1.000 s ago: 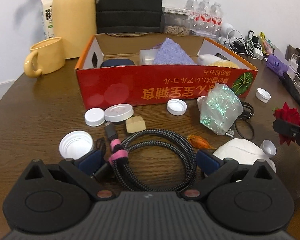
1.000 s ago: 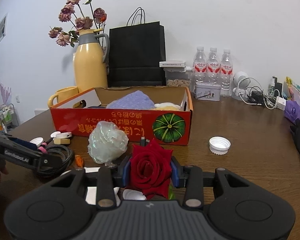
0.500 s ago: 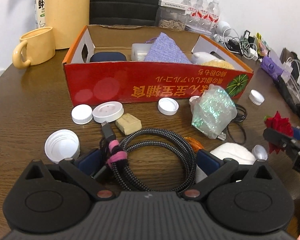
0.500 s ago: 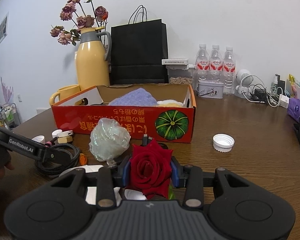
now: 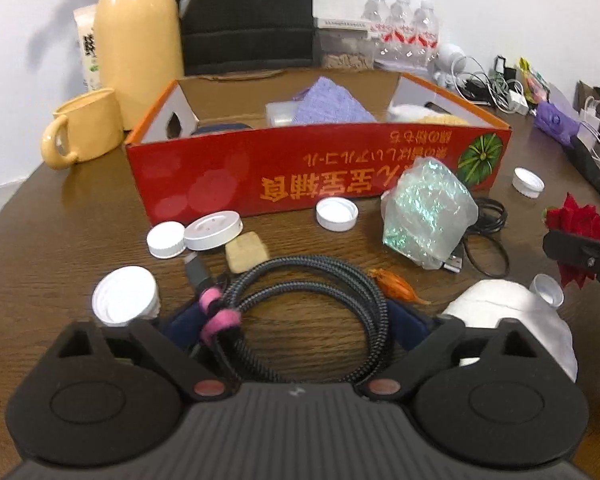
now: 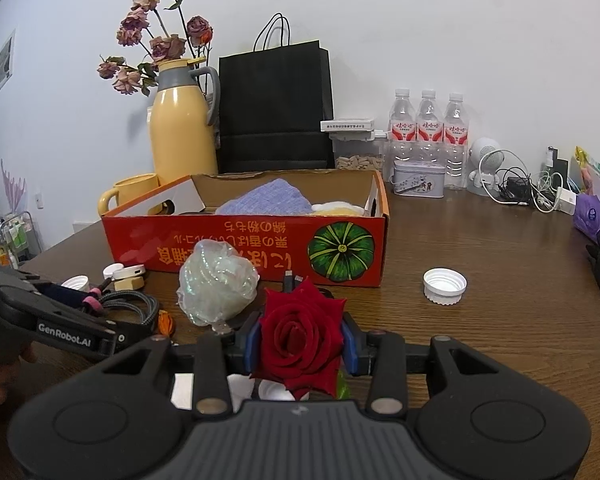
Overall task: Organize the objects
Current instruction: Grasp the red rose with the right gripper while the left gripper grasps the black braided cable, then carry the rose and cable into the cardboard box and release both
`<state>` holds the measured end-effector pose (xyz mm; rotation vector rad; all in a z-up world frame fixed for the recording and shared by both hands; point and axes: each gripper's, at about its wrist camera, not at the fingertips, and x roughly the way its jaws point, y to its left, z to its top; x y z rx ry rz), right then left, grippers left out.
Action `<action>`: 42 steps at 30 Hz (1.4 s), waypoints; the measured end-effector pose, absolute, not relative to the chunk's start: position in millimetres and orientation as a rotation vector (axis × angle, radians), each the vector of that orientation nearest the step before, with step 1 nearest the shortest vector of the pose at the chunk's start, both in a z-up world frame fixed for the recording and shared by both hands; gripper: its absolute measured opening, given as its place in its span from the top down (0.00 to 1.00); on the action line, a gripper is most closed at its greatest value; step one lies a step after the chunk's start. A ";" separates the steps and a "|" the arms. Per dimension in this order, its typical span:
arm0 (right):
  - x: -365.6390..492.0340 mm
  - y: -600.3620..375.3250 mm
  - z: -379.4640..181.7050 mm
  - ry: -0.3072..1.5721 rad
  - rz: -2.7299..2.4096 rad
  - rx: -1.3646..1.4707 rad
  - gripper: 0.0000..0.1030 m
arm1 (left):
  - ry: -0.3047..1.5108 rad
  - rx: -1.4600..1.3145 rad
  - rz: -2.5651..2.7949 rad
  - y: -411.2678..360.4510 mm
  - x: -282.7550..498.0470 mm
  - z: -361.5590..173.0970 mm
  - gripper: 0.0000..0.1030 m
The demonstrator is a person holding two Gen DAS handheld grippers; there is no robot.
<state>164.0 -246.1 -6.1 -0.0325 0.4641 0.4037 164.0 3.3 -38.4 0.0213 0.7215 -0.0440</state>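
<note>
A coiled black braided cable (image 5: 324, 268) with a pink tie lies on the brown table in front of the red cardboard box (image 5: 340, 176). My left gripper (image 5: 296, 320) straddles the coil, and its jaws are closing. The blue pads (image 5: 188, 316) stand right at the coil's two sides, and I see no squeeze on it. In the right wrist view the same gripper (image 6: 112, 320) reaches in from the left over the cable (image 6: 136, 304). My right gripper (image 6: 302, 340) is shut on a red rose (image 6: 300, 332), held just above the table near the box (image 6: 240, 240).
Loose white caps (image 5: 336, 214), a crumpled iridescent film (image 5: 428, 216), a white wad (image 5: 512, 312), a beige block (image 5: 246, 256) and an orange bud (image 5: 396, 284) lie around the coil. A yellow mug (image 5: 88, 132), a yellow jug (image 6: 180, 136), a black bag (image 6: 276, 108) and bottles (image 6: 428, 132) stand behind the box.
The left jaws have narrowed in on the cable coil, and the left view has tipped up slightly. The right gripper and its rose have stayed still.
</note>
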 end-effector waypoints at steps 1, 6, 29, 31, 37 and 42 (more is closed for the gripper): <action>164.0 -245.9 -6.0 0.463 0.403 -0.034 0.63 | 0.718 0.009 -0.042 4.5 162.6 -37.8 0.09; 160.8 -244.8 -4.9 0.447 0.406 -0.050 0.63 | 0.679 -0.033 -0.027 11.3 153.0 -30.1 0.10; 194.6 -217.2 47.3 0.292 0.438 -0.059 0.63 | 0.373 -0.065 -0.036 1.1 171.4 65.4 0.10; 206.4 -212.4 51.8 0.283 0.433 -0.050 0.63 | 0.367 -0.078 -0.026 0.9 183.9 67.9 0.10; 248.2 -197.4 58.0 0.283 0.419 -0.043 0.63 | 0.367 -0.103 0.006 -1.2 227.2 69.0 0.10; 289.1 -180.4 58.8 0.297 0.401 -0.049 0.63 | 0.363 -0.118 0.029 -4.3 261.1 60.4 0.10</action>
